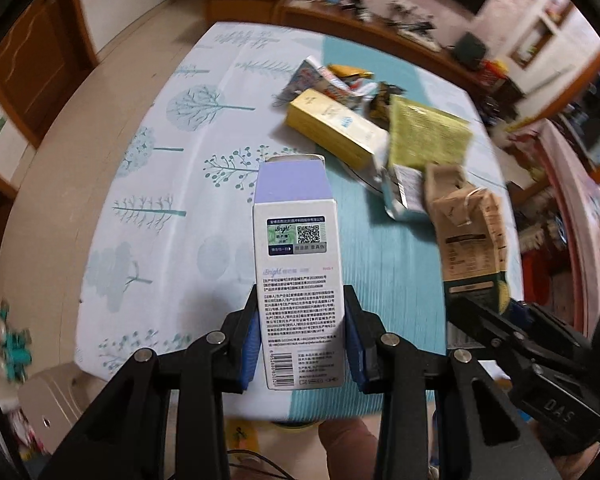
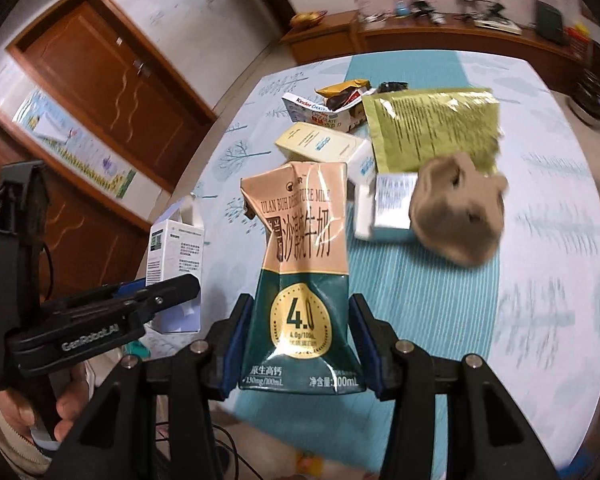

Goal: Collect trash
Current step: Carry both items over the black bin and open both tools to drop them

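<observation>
My left gripper (image 1: 300, 316) is shut on a white and lilac carton box (image 1: 298, 264), held above the near edge of the table; it also shows in the right wrist view (image 2: 176, 256). My right gripper (image 2: 300, 320) is shut on a crumpled pink and green milk carton (image 2: 304, 280), seen from the left wrist too (image 1: 470, 236). More trash lies on the table: a yellow box (image 1: 336, 128), a green foil pouch (image 2: 432, 128), a Kinder box (image 2: 316, 114), wrappers (image 2: 352, 94), a small white box (image 2: 392, 204) and a blurred brown crumpled lump (image 2: 460, 216).
The table (image 1: 172, 184) has a white cloth with tree prints and a teal stripe. A wooden sideboard (image 2: 440, 40) with clutter stands behind it. A wooden door (image 2: 112, 80) is at the left. The left gripper's body (image 2: 80, 320) sits close beside the right one.
</observation>
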Demonstrator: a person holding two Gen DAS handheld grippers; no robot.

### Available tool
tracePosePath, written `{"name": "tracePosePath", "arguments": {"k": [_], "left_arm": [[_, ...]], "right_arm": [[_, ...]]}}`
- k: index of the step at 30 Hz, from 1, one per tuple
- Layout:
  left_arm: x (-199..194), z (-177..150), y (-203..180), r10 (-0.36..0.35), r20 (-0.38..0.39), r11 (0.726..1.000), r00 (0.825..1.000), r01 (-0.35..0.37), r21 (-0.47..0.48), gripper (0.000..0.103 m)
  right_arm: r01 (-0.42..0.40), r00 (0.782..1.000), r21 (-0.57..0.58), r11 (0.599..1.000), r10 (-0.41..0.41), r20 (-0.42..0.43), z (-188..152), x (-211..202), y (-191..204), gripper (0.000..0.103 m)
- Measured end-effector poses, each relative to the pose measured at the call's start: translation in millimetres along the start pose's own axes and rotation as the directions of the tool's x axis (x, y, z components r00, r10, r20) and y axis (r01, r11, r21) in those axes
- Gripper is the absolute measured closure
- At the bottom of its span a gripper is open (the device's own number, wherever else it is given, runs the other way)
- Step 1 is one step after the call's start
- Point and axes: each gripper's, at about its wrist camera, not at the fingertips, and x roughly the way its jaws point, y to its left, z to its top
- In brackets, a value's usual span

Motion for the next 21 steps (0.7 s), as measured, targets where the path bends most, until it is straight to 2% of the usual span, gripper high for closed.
{"name": "tracePosePath", "arguments": {"k": [7,14,21], "left_arm": [[-53,-57,28,-0.072,0.040,0.992,0.997,0.067,0.102,0.068],[-63,-100,39,-0.105,-0.001,0.982,0.995,0.103,0.160,0.068],[-66,-139,18,-0.115,-0.040,0.969,0.993,0.121,0.216,0.068]], "right_arm": [[0.036,0.997,0.092,0.995,-0.042,0.065,-77,-34,49,0.055],[0.070,0.994,0.178,0.982,-0.083,0.069,-137,-54,70,0.055],[0.097,0.993,0.210,0.973,-0.108,0.042,-179,-73,71,0.055]]}}
